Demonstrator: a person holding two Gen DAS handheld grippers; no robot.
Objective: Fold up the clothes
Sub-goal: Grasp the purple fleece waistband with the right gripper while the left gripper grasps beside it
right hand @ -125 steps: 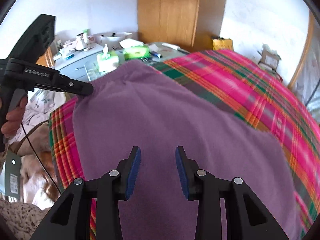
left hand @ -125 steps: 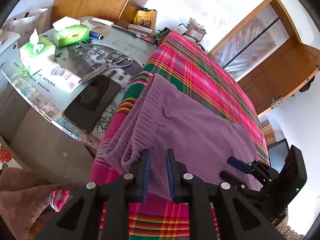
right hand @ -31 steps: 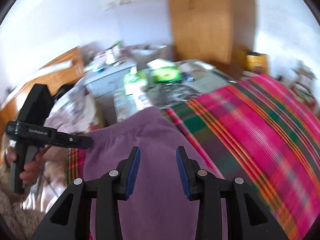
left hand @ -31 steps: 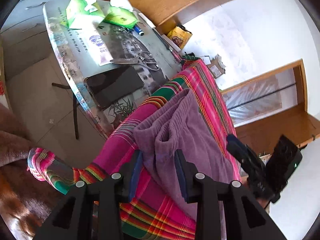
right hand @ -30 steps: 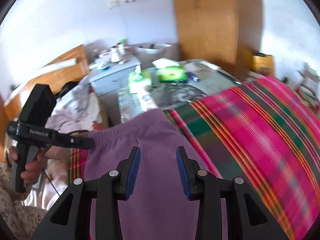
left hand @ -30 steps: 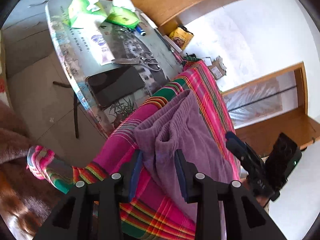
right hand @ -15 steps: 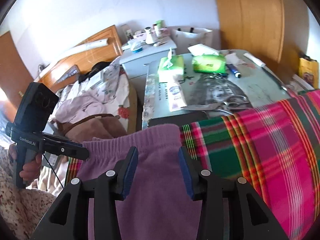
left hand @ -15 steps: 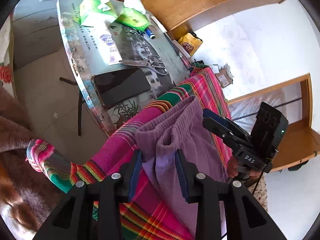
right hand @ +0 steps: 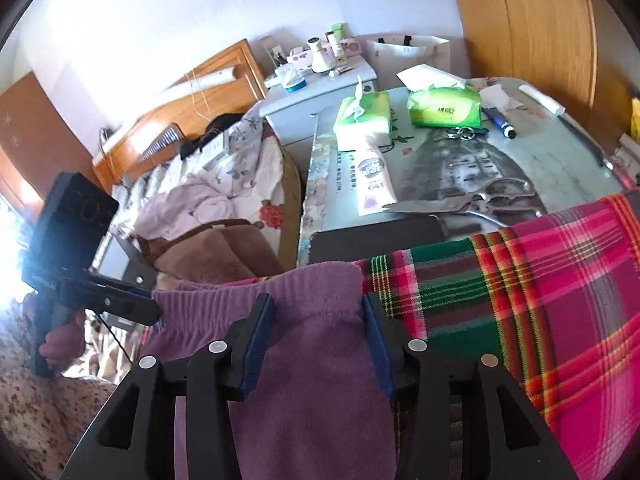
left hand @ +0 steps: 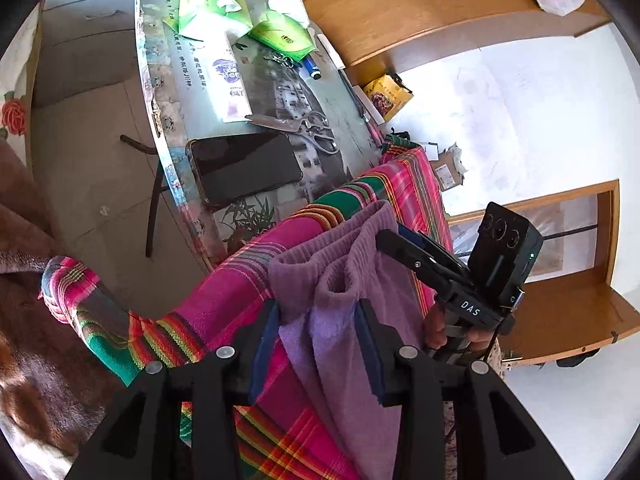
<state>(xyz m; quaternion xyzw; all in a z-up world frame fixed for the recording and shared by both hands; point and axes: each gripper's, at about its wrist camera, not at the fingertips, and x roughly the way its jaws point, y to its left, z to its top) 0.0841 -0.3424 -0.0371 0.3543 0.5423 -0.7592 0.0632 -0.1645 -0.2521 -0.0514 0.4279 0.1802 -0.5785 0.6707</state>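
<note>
A purple knit garment [left hand: 344, 280] lies on a pink and green plaid cloth [left hand: 240, 280], its elastic waistband bunched toward the table. My left gripper [left hand: 318, 320] straddles the near end of the waistband; its jaws are opening, with cloth between them but not pinched. In the right wrist view my right gripper [right hand: 318, 316] hovers over the garment [right hand: 320, 380] at the other waistband corner, its jaws also opening around the fabric. The right gripper [left hand: 394, 236] shows in the left wrist view, held by a hand. The left gripper [right hand: 154, 308] touches the waistband's left end.
Past the plaid cloth [right hand: 520, 300] is a glass-topped table [right hand: 560, 140] with a black phone [right hand: 376, 240], scissors [right hand: 472, 202], green tissue packs [right hand: 444, 108], keys and a pen. A bed [right hand: 208, 200] with bedding lies left. Wooden wardrobe doors stand behind.
The right gripper has swung from the garment's far part down to the waistband corner by the table. Both grippers' jaws stand wider. The left gripper has kept its place.
</note>
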